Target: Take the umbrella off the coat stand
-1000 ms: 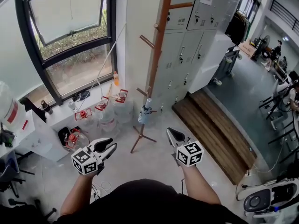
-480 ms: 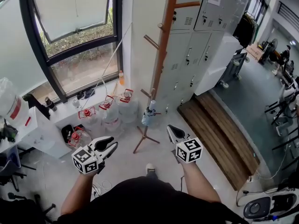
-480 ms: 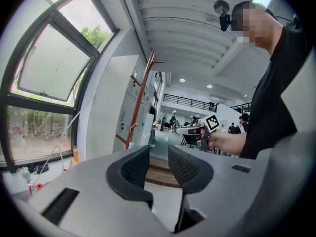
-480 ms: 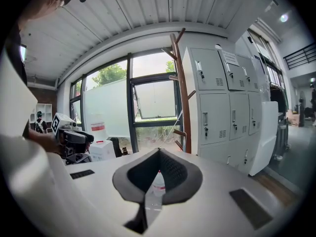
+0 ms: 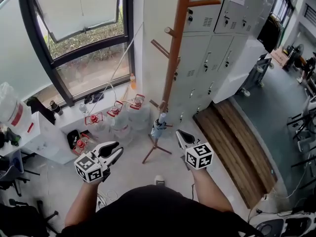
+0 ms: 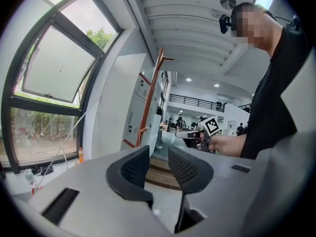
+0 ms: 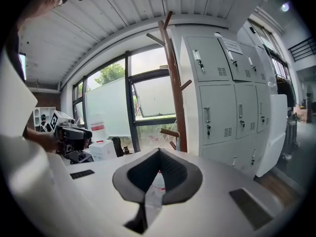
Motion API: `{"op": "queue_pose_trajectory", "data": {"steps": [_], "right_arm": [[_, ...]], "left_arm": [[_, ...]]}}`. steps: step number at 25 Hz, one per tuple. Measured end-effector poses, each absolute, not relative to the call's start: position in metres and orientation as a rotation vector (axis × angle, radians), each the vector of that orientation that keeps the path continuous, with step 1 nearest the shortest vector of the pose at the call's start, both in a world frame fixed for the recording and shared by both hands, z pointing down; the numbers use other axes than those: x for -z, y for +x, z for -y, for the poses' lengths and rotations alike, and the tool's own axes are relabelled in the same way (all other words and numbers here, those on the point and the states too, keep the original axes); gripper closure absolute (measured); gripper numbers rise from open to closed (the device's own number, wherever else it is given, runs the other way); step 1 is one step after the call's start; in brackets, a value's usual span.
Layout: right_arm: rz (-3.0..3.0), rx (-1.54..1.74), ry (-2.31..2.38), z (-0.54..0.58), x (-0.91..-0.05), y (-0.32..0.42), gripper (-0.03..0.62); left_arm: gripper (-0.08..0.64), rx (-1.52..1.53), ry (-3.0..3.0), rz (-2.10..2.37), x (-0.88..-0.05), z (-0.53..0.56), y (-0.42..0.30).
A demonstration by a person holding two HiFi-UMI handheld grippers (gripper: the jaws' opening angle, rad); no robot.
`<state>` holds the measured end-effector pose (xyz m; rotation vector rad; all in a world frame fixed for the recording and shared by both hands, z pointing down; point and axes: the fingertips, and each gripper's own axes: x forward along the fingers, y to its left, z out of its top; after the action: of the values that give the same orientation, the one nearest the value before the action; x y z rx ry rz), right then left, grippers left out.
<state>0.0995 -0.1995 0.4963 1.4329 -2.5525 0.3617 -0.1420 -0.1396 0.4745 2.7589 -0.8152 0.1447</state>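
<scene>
Both grippers are held out low, well short of the stand. The left gripper has its jaws spread and empty; the right gripper has its tips pressed together, with nothing in them. The umbrella hangs folded off a low peg on the coat stand. It looks like the approach stage. Next up is getting close, opening the right gripper, and lifting the umbrella clear of the peg.

Bare floor before coat stand, water jugs left — lockers behind
</scene>
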Motion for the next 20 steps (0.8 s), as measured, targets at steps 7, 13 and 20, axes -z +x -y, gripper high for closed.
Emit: {"op": "queue_pose_trajectory", "data": {"steps": [7,13,20], "right_arm": [[2.549,-0.381,1.388,0.242,-0.510,0.112,0.578],[2.548,-0.401,1.349,0.274,-0.524,0.114,0.578],[2.522,-0.411,1.284,0.303,-0.543,0.109,0.578]], "left_arm": [[0.426,-0.138,2.730,0.847,-0.482,0.176,-0.126],[0.440,-0.139,2.712,0.881,-0.490,0.202,-0.120],[0.453,-0.135,2.685,0.920,-0.497,0.224,-0.120]]}}
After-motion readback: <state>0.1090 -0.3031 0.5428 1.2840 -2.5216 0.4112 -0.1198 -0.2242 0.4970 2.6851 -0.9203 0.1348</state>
